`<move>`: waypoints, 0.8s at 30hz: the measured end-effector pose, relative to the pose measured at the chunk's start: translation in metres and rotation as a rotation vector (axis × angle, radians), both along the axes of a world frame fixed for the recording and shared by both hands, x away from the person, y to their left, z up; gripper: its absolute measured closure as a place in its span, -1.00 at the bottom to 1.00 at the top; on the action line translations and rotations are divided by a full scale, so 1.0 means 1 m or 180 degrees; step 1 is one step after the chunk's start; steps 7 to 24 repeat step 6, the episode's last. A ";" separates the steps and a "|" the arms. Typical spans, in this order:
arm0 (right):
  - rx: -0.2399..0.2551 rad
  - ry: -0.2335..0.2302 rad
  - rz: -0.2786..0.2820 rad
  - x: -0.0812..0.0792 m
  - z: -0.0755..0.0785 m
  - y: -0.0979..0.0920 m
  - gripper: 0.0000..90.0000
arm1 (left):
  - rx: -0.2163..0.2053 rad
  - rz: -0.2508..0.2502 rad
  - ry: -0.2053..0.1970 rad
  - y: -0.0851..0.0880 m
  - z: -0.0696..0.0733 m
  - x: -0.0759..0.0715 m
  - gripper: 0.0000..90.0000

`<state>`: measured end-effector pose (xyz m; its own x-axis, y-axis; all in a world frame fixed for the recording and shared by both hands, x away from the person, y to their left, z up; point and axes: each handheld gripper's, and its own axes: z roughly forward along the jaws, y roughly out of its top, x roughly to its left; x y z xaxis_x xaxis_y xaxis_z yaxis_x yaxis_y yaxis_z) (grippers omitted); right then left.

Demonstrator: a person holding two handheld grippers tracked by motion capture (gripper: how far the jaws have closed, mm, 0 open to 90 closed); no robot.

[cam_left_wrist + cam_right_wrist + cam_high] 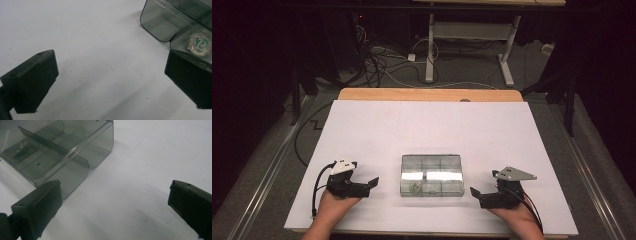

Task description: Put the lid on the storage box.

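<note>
A smoky clear plastic box (432,175) with several compartments sits closed in the middle of the near half of the white board (412,125). In its near-left compartment lies a small green and white piece (413,188). My left gripper (370,185) rests on the board to the left of the box, jaws wide apart with nothing between them. In the left gripper view the box (162,22) and the piece (199,44) sit beyond the open gripper (110,75). To the right of the box, my right gripper (476,194) is open and empty. The right gripper view has the box (62,145) ahead of the gripper (115,202).
The white board covers a wooden table (427,94) whose far edge shows behind it. Beyond the table are dark floor, loose cables (377,65) and the white legs of another desk (430,50). Bare board lies around the box on all sides.
</note>
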<state>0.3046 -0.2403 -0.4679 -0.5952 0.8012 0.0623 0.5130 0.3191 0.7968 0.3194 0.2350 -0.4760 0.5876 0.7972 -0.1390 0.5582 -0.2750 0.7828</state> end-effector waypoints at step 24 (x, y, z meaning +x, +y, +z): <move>-0.0002 -0.0008 0.0004 0.002 -0.001 0.000 -1.00 | 0.0058 -0.0048 -0.0002 -0.003 0.001 0.000 -1.00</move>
